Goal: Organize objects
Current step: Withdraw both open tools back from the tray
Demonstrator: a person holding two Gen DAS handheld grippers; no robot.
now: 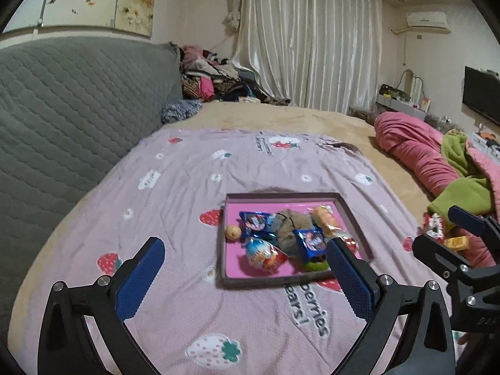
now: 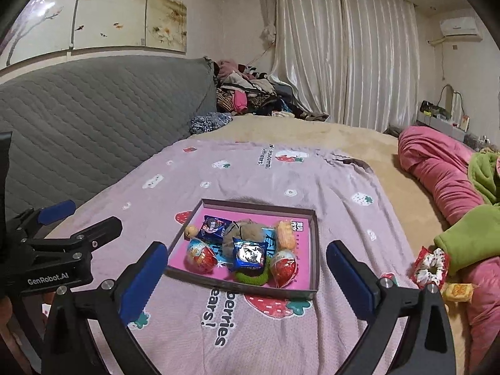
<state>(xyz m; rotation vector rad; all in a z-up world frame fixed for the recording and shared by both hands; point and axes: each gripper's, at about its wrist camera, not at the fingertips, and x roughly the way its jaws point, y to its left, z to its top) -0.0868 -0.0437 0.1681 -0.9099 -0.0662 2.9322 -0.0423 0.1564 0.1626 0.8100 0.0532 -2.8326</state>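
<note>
Both sets of jaws stood wide open with nothing between them, held above the pink blanket [image 2: 312, 187] on the bed. The shallow box [image 2: 315, 250] lay straight ahead of the right gripper [image 2: 247, 265] and a little below it, already carrying two blue snack packets [image 2: 250, 253], two foil-wrapped eggs [image 2: 201, 254], a grey plush lump [image 2: 247, 231], a peach-coloured wrapped cake [image 2: 286, 234], a green ring [image 2: 251, 276] and a small tan ball [image 2: 191, 230].

What remained outside the box lay off to the right of those jaws, beyond the right finger: a red-and-white scrunchie [image 2: 429, 265] and, just beside it and nearer the camera, a small yellow packet [image 2: 457, 291], both against the foot of the rolled pink quilt [image 2: 437, 168].

From the left gripper [image 1: 247, 272] the same two things lay far to the right, past the body of the other tool: the scrunchie [image 1: 434, 225] partly hidden, the yellow packet [image 1: 457, 242] behind the black frame. The right hand was plainly the nearer one, and the left would have had to cross over it.

The yellow packet's long axis ran roughly across the view, so I judged the right jaws would need to swing right and drop, closing across its short side.
</note>
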